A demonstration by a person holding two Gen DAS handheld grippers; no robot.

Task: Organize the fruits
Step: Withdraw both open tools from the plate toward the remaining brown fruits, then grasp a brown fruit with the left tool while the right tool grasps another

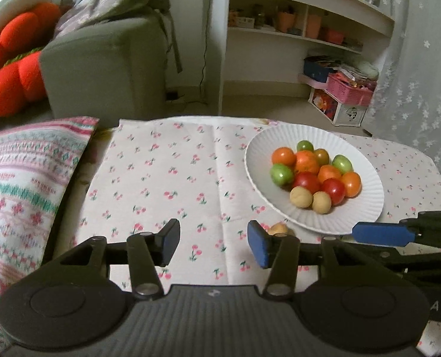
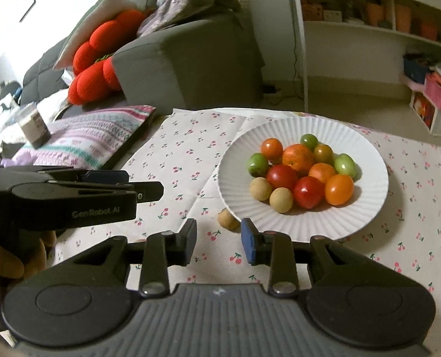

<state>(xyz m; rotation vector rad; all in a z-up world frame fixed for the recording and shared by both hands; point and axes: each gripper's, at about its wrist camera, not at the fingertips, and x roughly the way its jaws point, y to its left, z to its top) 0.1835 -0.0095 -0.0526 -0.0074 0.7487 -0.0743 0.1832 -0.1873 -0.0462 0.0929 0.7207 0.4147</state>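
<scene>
On cherry-print cloth (image 2: 413, 196) | white plate (image 2: 375, 208) holds fruits (image 2: 300, 172) | stray beige fruit (image 2: 227, 220) at plate's 7 o'clock | left gripper (image 1: 213, 242) empty, jaws parted | right gripper (image 2: 219, 242) empty, jaws parted

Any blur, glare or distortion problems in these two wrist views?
Left wrist view: strong fisheye bowing of the shelf, dark corners, plate and fruit sharp, soft indoor light. Right wrist view: same bowing, plate sharp, left edge dim and blurred; no glare in either.

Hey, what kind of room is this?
Probably a home living room: a grey sofa with a red cushion, white shelves of clutter, and a cloth-covered table.
</scene>
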